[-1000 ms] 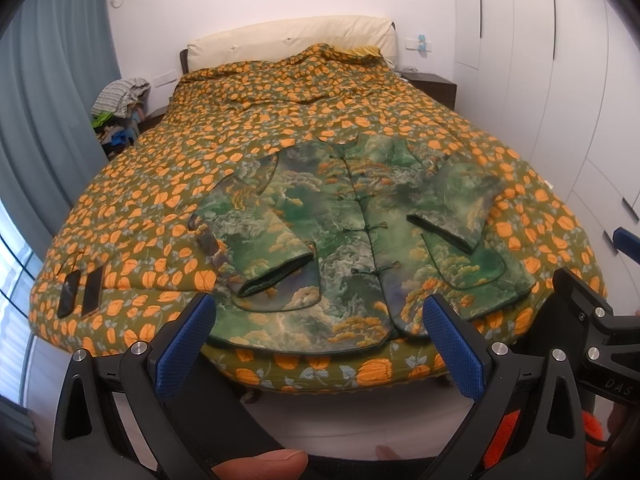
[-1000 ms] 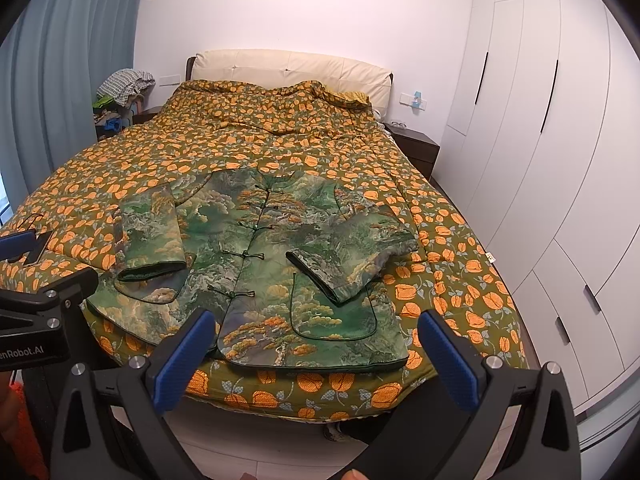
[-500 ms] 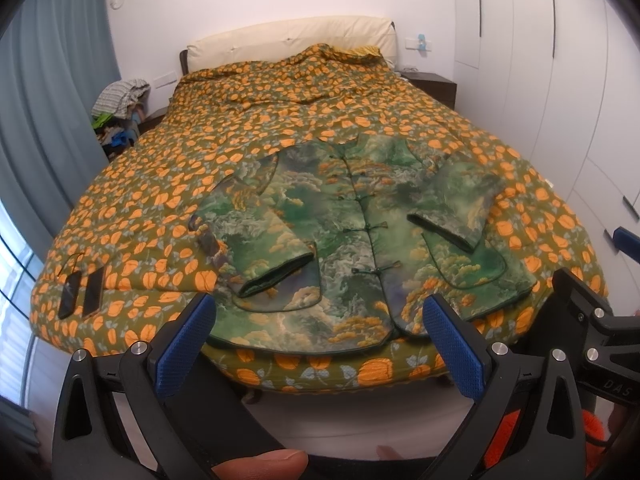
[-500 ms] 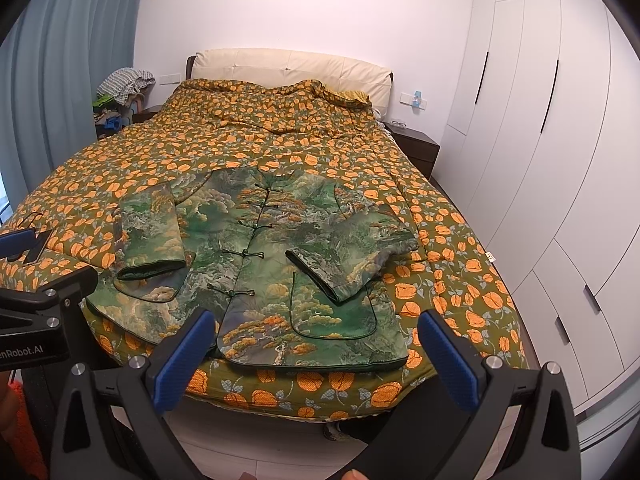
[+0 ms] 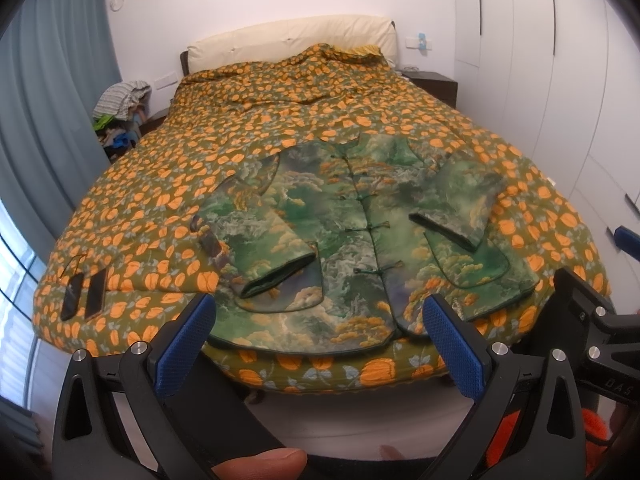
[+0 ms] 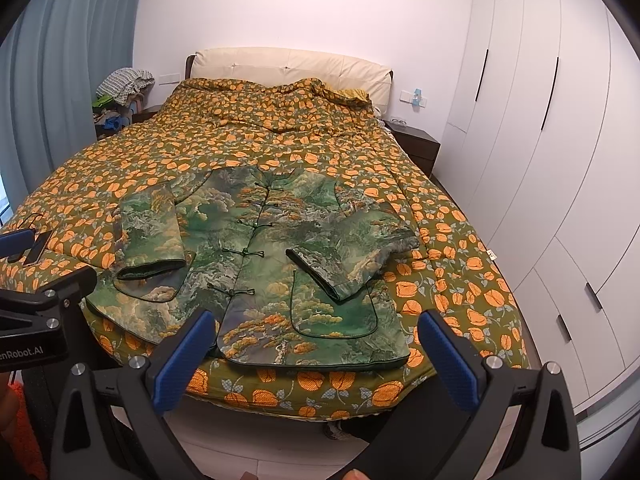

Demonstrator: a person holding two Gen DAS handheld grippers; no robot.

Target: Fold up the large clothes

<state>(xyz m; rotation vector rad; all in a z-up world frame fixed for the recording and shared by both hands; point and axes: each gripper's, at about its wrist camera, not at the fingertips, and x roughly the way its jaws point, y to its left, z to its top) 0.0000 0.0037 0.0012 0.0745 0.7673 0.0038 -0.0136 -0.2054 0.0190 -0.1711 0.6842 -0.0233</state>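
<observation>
Almost nothing has changed over the last second. In the right wrist view the jacket (image 6: 256,264) and the foot edge of the bed (image 6: 320,388) have drifted very slightly downward and nearer; the left wrist view shows no shift.

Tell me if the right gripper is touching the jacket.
Apart. The right wrist view shows the right gripper open, short of the bed's edge, the jacket lying flat beyond.

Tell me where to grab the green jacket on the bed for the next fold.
Probably the jacket's bottom hem corners, from the foot of the bed. It lies flat and buttoned, sleeves already folded in, with the hem nearest both open tools.
</observation>
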